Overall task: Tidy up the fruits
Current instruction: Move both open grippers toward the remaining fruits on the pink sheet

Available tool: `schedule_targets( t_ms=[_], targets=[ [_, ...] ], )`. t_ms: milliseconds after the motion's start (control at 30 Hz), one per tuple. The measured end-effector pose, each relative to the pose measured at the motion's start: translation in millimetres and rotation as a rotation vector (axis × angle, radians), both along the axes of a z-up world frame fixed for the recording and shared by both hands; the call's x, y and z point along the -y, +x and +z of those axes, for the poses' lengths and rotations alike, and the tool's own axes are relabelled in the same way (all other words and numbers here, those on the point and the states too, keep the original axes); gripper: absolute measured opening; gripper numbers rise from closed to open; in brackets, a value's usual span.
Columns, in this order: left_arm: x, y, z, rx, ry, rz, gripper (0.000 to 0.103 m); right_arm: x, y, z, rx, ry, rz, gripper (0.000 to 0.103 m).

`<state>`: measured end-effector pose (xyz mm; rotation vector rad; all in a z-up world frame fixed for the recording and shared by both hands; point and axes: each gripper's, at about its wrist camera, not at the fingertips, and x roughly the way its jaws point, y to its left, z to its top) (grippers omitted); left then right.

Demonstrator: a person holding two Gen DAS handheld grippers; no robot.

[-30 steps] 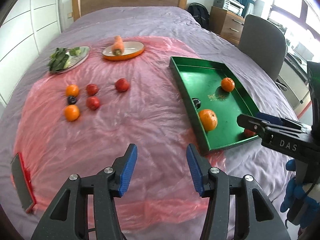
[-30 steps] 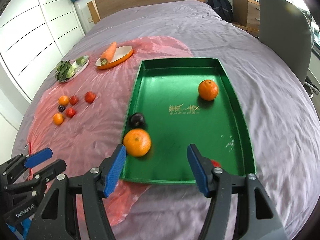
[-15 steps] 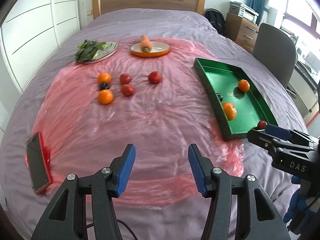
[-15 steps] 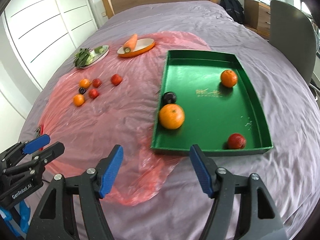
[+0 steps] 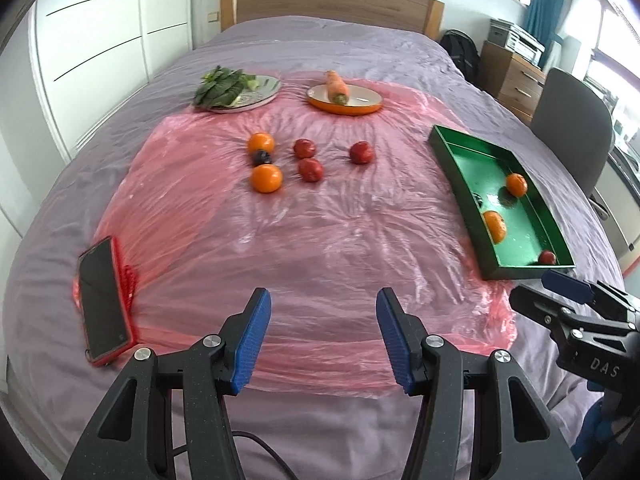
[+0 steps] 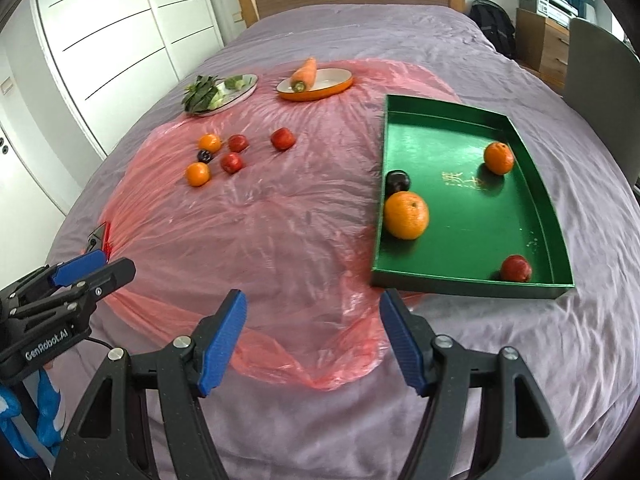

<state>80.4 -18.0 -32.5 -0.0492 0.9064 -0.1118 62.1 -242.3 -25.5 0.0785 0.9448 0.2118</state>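
Six fruits left loose on the pink plastic sheet [image 5: 320,240], a bit above the middle of the left wrist picture: two oranges, three red fruits, one small dark plum. Near orange [image 5: 266,178] at the front of the bunch, far orange [image 5: 261,143] behind it, dark plum [image 5: 261,157] squeezed between the two and touching both. Lone red fruit [image 5: 361,152] off to the right of the bunch, with free room all round.

Already put away in the green tray [image 6: 556,216], right side of the right wrist picture: a big orange [image 6: 406,215] against the left wall, a second dark plum touching it, one more orange further back, a red one in the near corner.

Left hand-held gripper [image 5: 323,330] at the bottom middle: wide apart, nothing between the blue pads. Right hand-held gripper [image 6: 313,338] the same: spread and holding nothing, low in its own picture.

Probably light, round and smooth, so likely to roll away at a nudge, more so on slippery plastic over a soft bed [image 5: 320,48]. Skin likely firm on the oranges, softer on the red ones and the plum, so a gentle squeeze only. Best to take hold across the fat middle, one pad on each side. Lone red fruit looks easiest. Plum hardest, being small and hemmed in by oranges.
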Motion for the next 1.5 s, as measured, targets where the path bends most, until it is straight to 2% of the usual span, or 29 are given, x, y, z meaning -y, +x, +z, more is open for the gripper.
schedule_targets(
  t_ms=[267,667,1067,1500],
  targets=[
    [-34.9,4.7,-7.7,-0.001,-0.007,0.079,0.049,-20.6,-0.6,-3.9,-0.004,-0.013,0.039,0.103],
    [-73.1,29.2,-27.0,-0.012,-0.051,0.141,0.049,-56.7,18.1,-7.8,0.015,-0.023,0.104,0.103],
    [-77.2,68.2,-43.6,-0.023,-0.087,0.126,0.049,-80.5,49.9,-24.7,0.0,-0.029,0.155,0.103],
    [-68.3,107.4,-57.4,-0.029,-0.095,0.09,0.049,-77.8,85.3,-41.6,-0.013,-0.008,0.138,0.103]
  ],
)
